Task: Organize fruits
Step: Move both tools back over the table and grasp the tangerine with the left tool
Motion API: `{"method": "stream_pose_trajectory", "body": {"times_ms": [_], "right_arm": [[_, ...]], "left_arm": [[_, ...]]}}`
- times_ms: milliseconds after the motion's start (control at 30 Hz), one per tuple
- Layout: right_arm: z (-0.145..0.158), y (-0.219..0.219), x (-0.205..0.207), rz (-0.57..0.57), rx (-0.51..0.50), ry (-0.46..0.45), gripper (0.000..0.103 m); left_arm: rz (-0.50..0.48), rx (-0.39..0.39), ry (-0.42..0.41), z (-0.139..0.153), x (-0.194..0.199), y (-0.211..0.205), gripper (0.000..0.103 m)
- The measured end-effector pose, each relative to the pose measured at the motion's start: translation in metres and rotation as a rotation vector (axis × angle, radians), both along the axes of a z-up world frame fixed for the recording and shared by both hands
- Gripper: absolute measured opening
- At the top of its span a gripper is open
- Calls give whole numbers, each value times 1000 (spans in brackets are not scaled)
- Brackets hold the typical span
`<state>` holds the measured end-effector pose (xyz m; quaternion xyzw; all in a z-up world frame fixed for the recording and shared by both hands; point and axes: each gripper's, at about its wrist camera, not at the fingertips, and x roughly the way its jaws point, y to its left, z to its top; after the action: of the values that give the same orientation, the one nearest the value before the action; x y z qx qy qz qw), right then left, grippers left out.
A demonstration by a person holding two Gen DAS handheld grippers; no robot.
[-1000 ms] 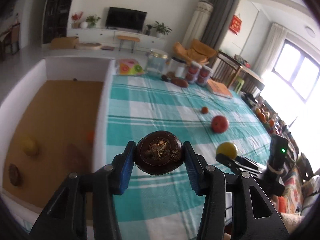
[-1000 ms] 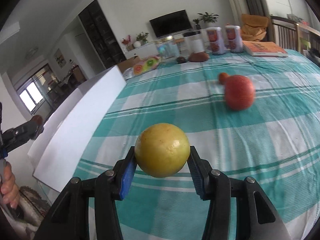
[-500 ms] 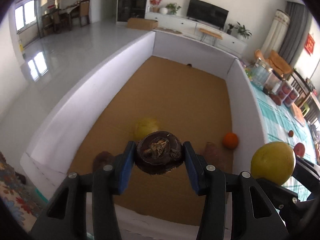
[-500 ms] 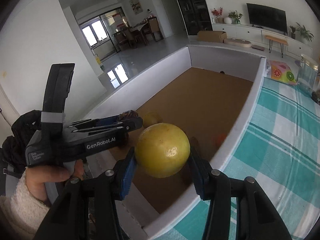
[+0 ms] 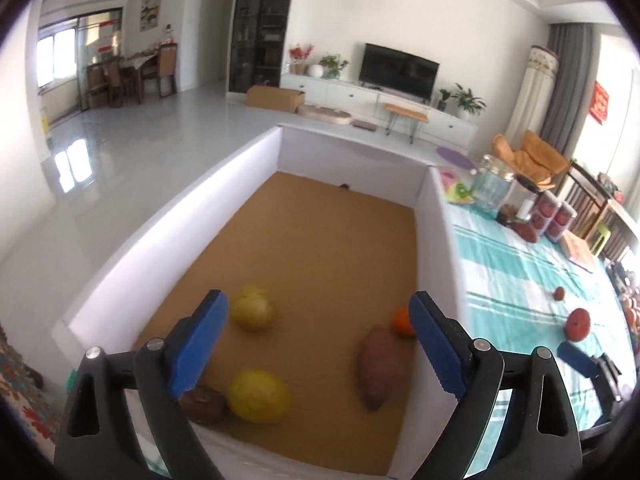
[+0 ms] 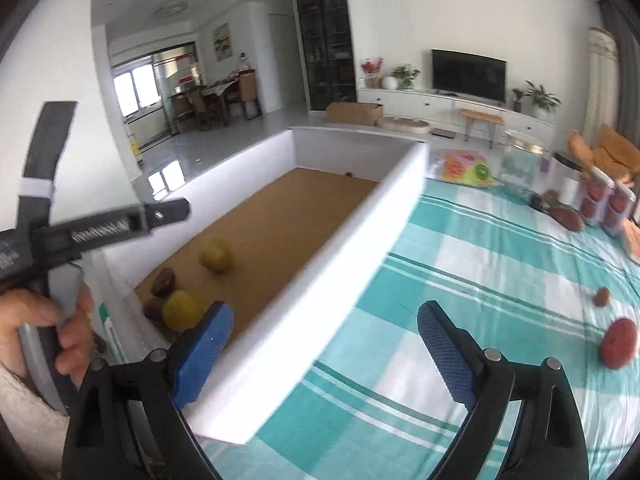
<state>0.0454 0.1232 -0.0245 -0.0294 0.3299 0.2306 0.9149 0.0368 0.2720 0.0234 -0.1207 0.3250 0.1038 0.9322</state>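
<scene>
- Blue-padded left gripper [image 5: 318, 346], left wrist view: jaws opening, nothing between them. Below, inside the white box [image 5: 434, 240], lie a yellow fruit [image 5: 259, 396], a brown fruit [image 5: 202, 402], a second yellow fruit [image 5: 254, 312], a sweet potato [image 5: 378, 364] and an orange [image 5: 401, 322].
- Right wrist view: right gripper [image 6: 324, 354] jaws opening, empty, over the box wall. A tomato [image 6: 619, 343] lies on the checked tablecloth [image 6: 480, 264].

Both wrist views tilt down, sharing white box [image 5: 434, 240].
</scene>
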Motion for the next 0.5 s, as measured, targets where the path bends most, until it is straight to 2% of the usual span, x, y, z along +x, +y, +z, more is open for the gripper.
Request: {"method": "stream_pose_trajectory", "body": {"times_ms": [100, 233, 300, 333, 400, 500], "right_arm": [[-28, -62, -8, -159, -35, 31, 93], [-67, -148, -21, -392, -45, 91, 93], [-78, -184, -29, -504, -5, 134, 93], [-78, -204, -30, -553, 57, 163, 93], [-76, -227, -31, -606, 135, 163, 94], [-77, -237, -33, -654, 114, 160, 94]], "left_arm": [[-136, -23, -33, 11, 4, -44, 94], [-341, -51, -35, 12, 12, -117, 96], [-432, -71, -1, 2, 18, -155, 96], [-474, -78, 18, -3, 19, -174, 96], [-532, -71, 59, -22, 24, -206, 96], [-568, -48, 125, -48, 29, -246, 96]]}}
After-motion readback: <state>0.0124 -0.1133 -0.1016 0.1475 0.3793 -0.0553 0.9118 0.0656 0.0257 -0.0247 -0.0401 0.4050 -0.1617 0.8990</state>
